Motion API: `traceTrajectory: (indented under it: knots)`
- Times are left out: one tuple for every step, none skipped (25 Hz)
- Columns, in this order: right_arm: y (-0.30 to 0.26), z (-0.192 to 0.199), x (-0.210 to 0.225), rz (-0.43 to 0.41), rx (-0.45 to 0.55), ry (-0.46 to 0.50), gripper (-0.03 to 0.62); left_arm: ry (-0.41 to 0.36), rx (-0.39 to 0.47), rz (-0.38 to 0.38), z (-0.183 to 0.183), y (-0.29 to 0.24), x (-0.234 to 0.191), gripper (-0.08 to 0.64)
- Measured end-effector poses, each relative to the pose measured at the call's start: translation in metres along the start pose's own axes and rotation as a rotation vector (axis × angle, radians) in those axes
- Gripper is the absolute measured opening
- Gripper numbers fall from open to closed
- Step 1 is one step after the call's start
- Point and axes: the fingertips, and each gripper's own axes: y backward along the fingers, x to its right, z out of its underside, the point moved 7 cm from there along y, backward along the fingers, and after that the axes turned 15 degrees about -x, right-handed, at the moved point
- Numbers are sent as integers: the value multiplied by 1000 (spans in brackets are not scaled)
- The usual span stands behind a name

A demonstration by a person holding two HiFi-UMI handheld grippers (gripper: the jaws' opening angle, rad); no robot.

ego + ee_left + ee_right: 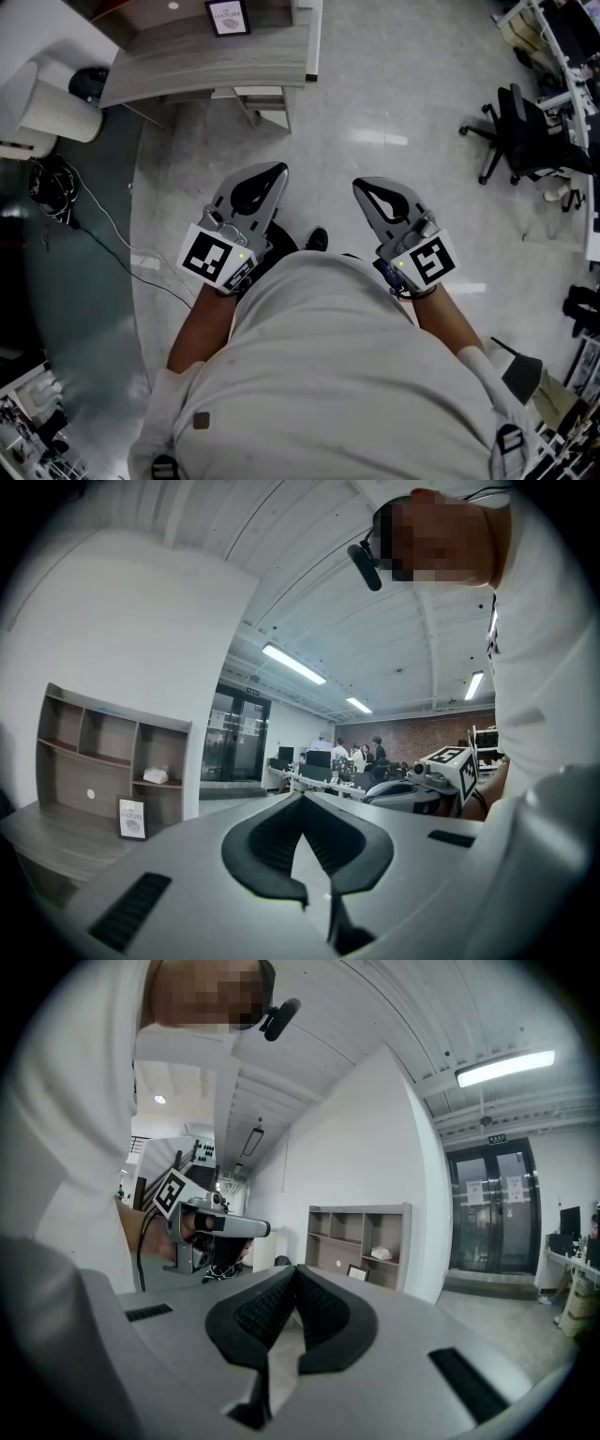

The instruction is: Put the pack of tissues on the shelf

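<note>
A small white pack, which looks like the tissues [156, 775], lies in a lower compartment of the wooden shelf unit [94, 752]; the right gripper view shows the pack [381, 1253] in the shelf [352, 1232] too. My left gripper [278, 170] and right gripper [359, 185] are held close to my body over the floor, well short of the shelf's wooden top [216, 56]. Both are shut with nothing between the jaws. The left gripper [302, 799] points toward the shelf, and so does the right gripper [296, 1269].
A framed picture [228, 16] stands on the wooden top. A white bin [56, 111] and loose cables [56, 192] are at the left. A black office chair [520, 131] stands at the right. People [361, 755] stand far off by desks, next to glass doors [492, 1208].
</note>
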Motion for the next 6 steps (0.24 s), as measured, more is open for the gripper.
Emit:
traceTrajectory:
  knots:
    - [0, 1, -1, 1, -2, 1, 20, 2, 2, 3, 1, 0, 0, 15]
    - [-1, 1, -2, 0, -3, 3, 19, 4, 2, 5, 1, 1, -1, 15]
    - [-2, 1, -4, -1, -3, 3, 19, 4, 1, 6, 2, 2, -2, 17]
    - [-3, 1, -6, -1, -3, 3, 20, 4, 1, 7, 2, 3, -2, 17]
    - [-4, 1, -7, -2, -3, 3, 19, 4, 1, 8, 3, 3, -3, 15]
    - [-4, 2, -8, -3, -2, 2, 20, 3, 2, 9, 3, 4, -3, 15]
